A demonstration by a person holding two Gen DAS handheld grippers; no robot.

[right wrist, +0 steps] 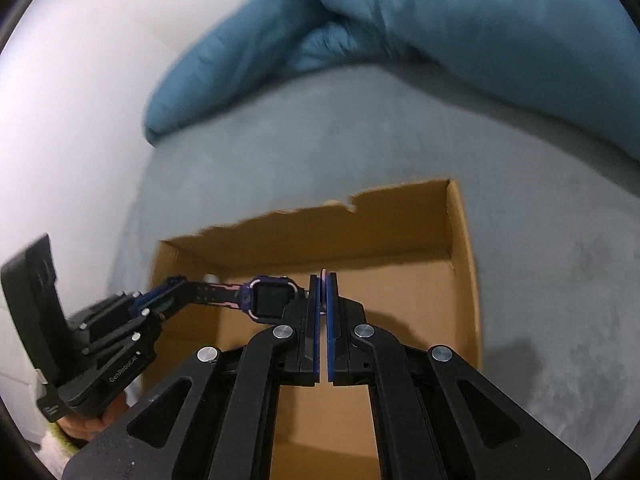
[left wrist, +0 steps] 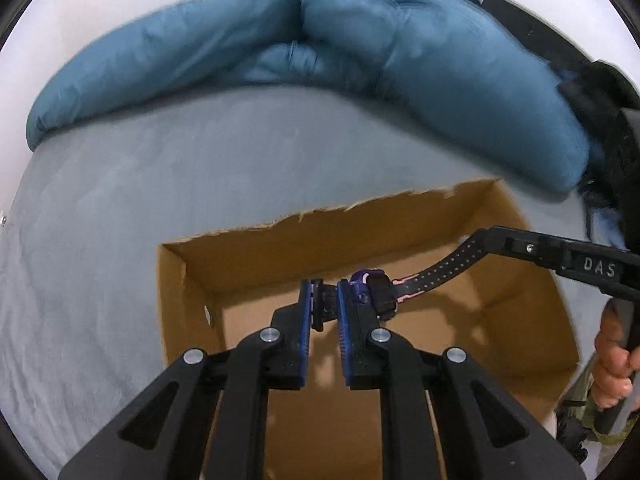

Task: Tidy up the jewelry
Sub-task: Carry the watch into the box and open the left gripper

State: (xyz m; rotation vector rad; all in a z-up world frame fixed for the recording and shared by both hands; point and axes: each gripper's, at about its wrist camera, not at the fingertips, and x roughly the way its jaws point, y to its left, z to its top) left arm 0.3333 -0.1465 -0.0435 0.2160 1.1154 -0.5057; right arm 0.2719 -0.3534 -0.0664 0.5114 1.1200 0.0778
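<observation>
A purple and pink smartwatch (right wrist: 270, 300) with a black perforated strap hangs stretched between my two grippers, above an open cardboard box (right wrist: 460, 264). My left gripper (left wrist: 325, 296) is shut on one strap end; the watch body (left wrist: 370, 286) sits just right of its fingertips. My right gripper (right wrist: 323, 286) is shut on the other strap end, with a thin pink strap edge showing between its pads. In the left wrist view the strap (left wrist: 444, 268) runs right to the right gripper. In the right wrist view the left gripper (right wrist: 168, 292) holds the strap at the left.
The cardboard box (left wrist: 188, 280) has a torn far rim and stands on a grey-blue bed sheet (left wrist: 120, 208). A blue quilt (left wrist: 360, 40) lies bunched along the far side by a white wall. A dark bag (left wrist: 616, 128) sits at the far right.
</observation>
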